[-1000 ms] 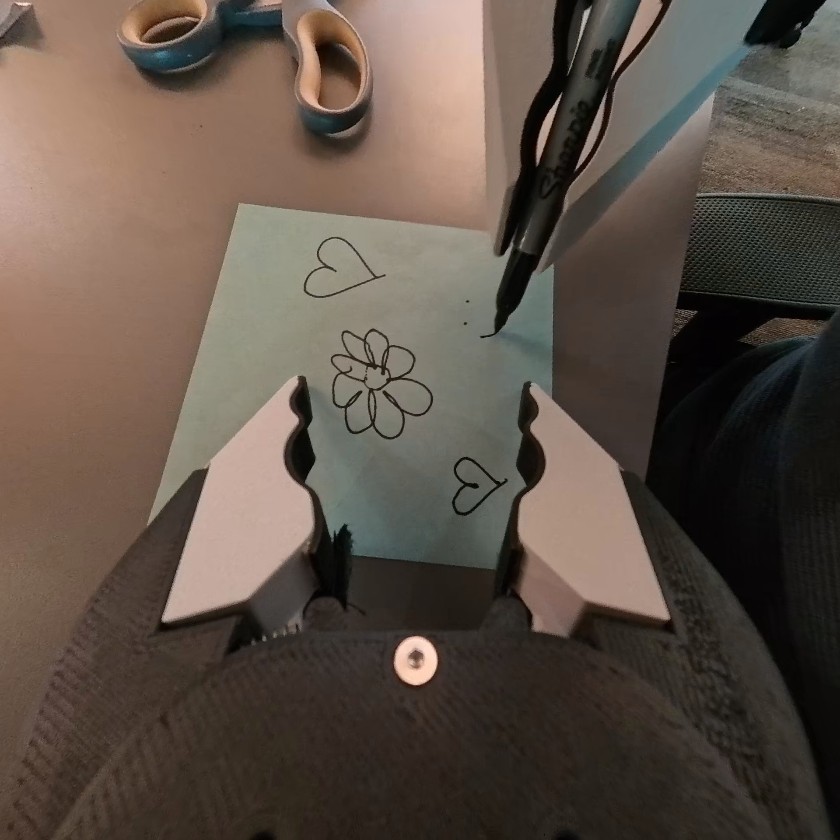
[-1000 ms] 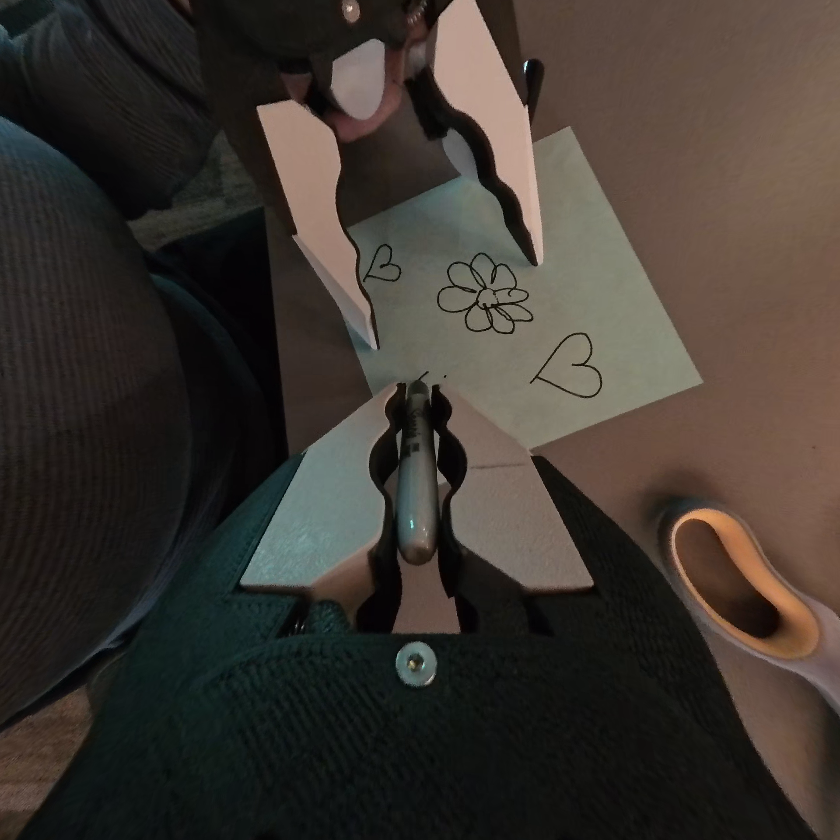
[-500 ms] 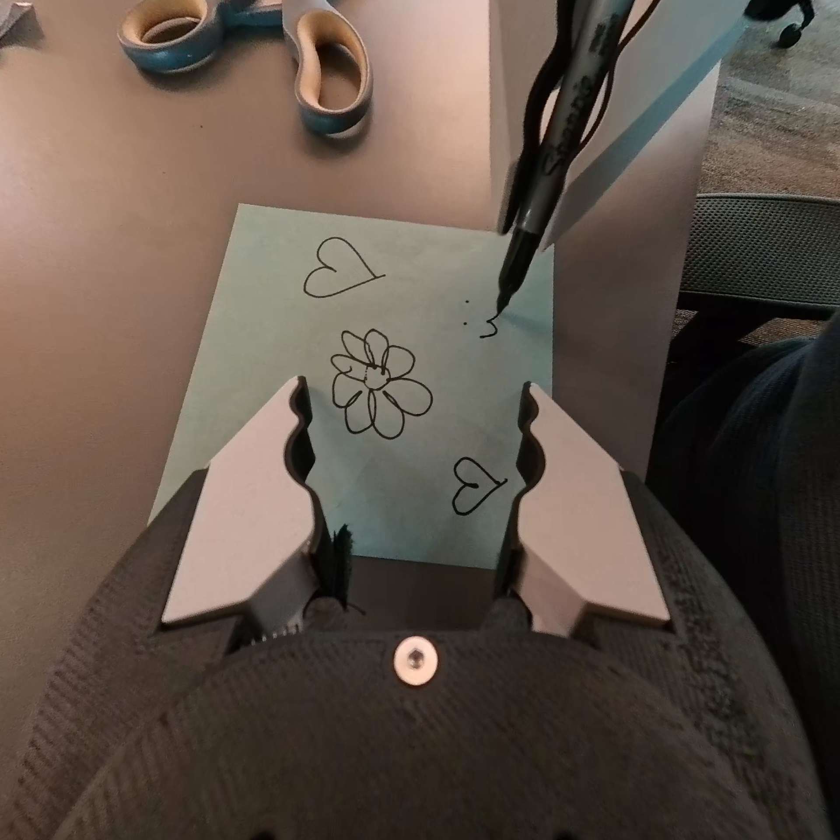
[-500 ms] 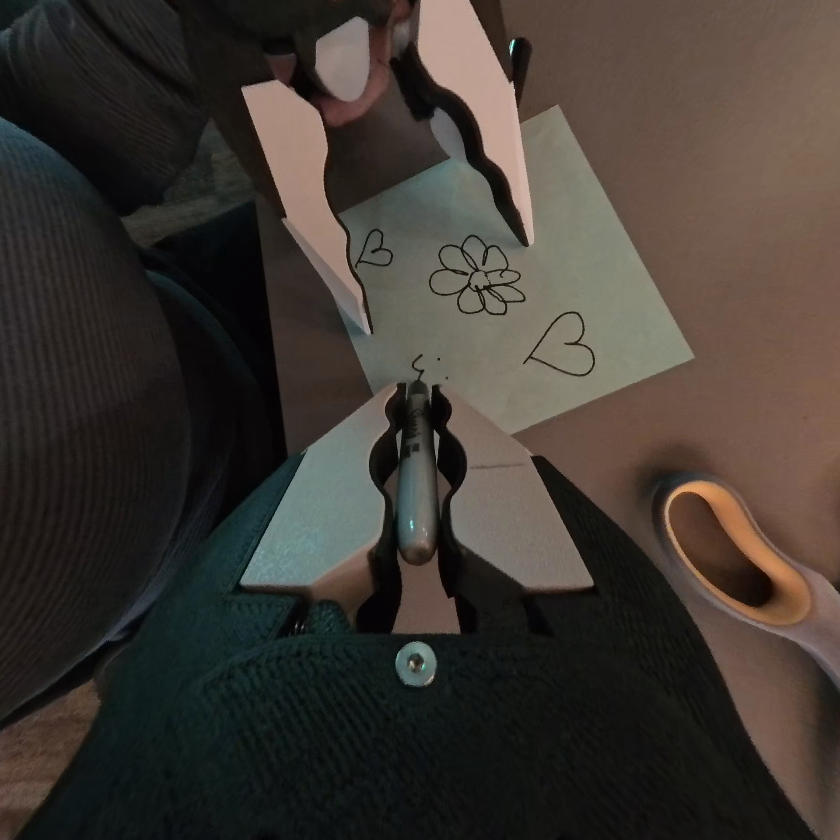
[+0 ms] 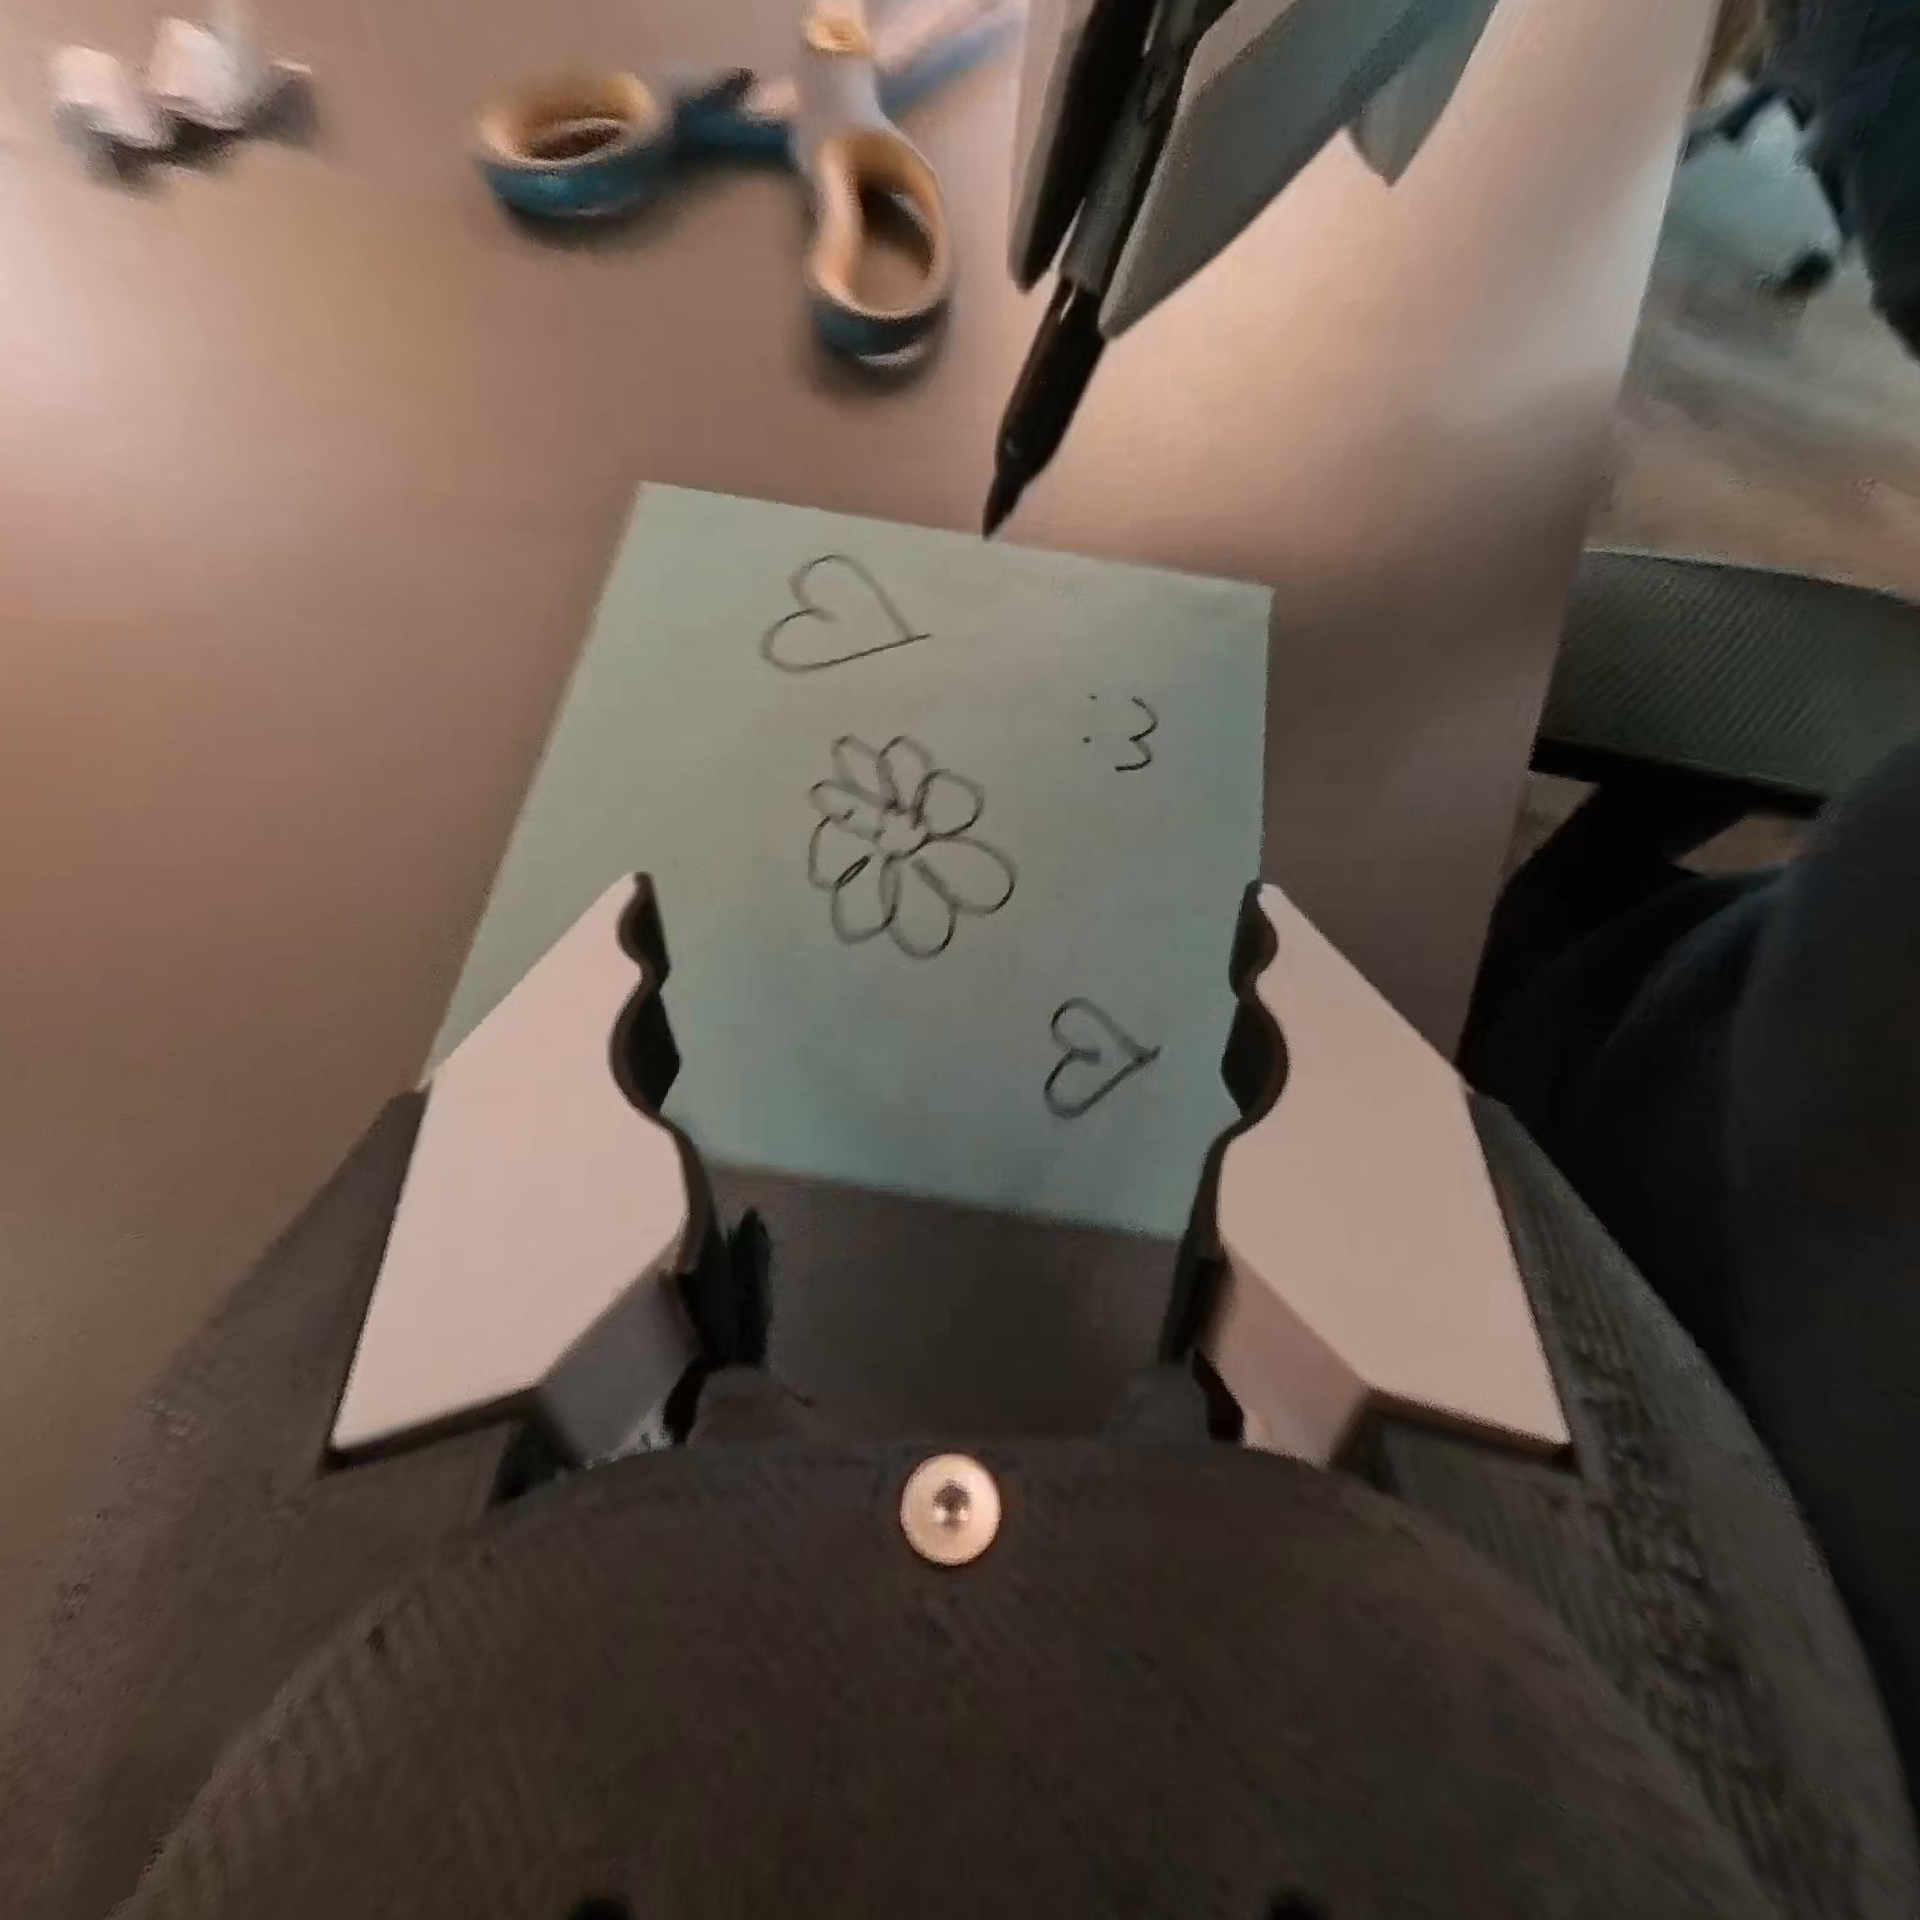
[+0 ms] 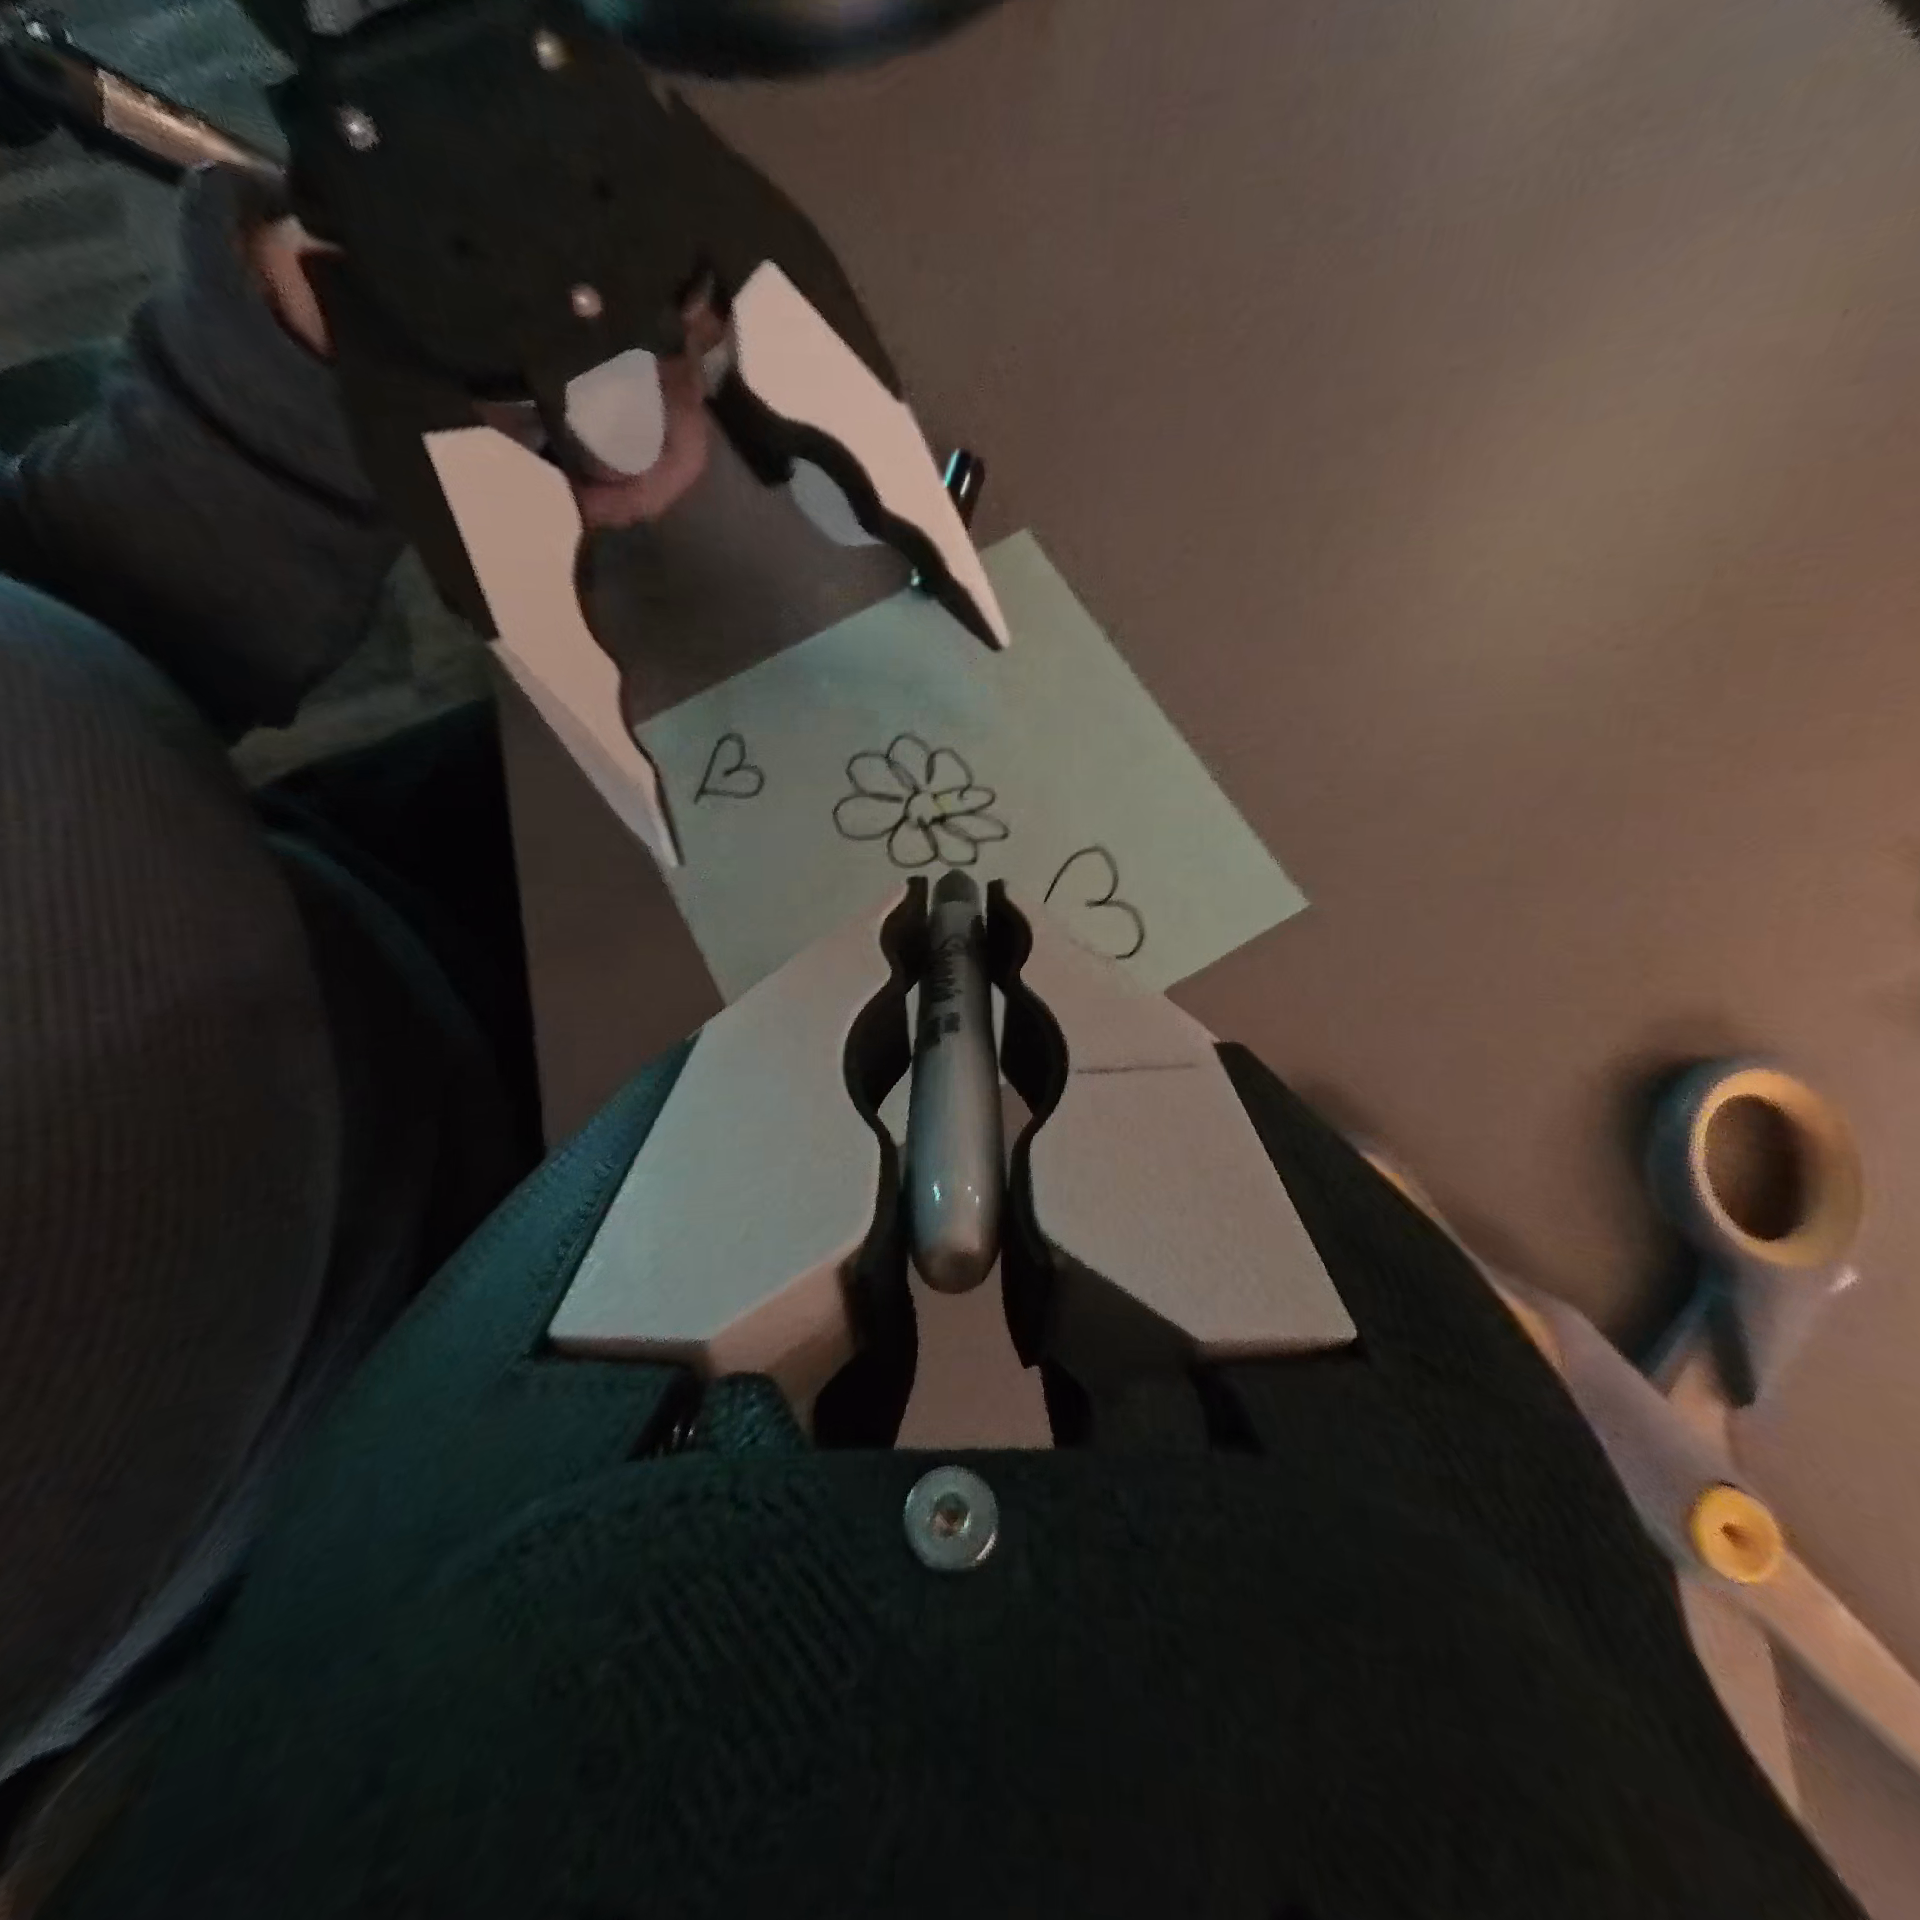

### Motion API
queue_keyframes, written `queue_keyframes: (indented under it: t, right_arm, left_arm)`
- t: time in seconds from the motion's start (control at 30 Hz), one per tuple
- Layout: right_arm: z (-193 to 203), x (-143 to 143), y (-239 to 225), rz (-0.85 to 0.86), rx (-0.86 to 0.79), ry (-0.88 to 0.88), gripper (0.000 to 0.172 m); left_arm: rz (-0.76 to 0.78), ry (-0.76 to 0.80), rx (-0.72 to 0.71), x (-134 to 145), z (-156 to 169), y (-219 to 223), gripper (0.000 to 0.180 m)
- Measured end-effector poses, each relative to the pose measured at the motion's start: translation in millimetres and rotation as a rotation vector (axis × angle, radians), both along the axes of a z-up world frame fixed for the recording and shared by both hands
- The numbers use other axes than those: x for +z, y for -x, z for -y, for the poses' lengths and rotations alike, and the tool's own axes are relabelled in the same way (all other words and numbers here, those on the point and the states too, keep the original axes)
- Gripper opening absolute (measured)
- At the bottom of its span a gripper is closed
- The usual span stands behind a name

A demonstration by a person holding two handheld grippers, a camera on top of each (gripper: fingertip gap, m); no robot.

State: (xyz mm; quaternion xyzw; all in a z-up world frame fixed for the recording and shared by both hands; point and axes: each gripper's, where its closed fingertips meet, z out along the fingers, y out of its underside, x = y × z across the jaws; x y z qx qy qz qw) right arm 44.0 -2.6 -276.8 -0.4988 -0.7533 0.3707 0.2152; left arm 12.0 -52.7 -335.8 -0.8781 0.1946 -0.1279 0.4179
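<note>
Your right gripper (image 6: 951, 904) is clamped on the grey marker (image 6: 951, 1122), barrel along its fingers, tip raised over the far edge of the pale green note (image 5: 914, 1091) with hearts and a flower, which lies flat straight ahead between your left gripper's (image 5: 951, 914) wide-apart, bare fingers
</note>
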Motion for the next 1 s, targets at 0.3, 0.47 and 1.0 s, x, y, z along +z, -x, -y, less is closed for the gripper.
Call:
queue_keyframes:
  t: [0.3,0.47,1.0]
  right_arm:
    - [0.7,-1.2,50.0,-0.033,0.063,0.003,0.008]
    - [14.4,-12.9,68.5,0.042,0.193,-0.066,0.008]
    - [53.5,-37.8,91.7,0.234,0.446,-0.189,0.008]
  left_arm:
    - [-0.059,0.082,0.063,-16.4,20.9,18.2,0.101]
    - [-0.079,0.093,0.075,-17.0,20.7,18.8,0.099]
    - [-0.066,0.074,0.091,-17.1,20.0,19.4,0.098]
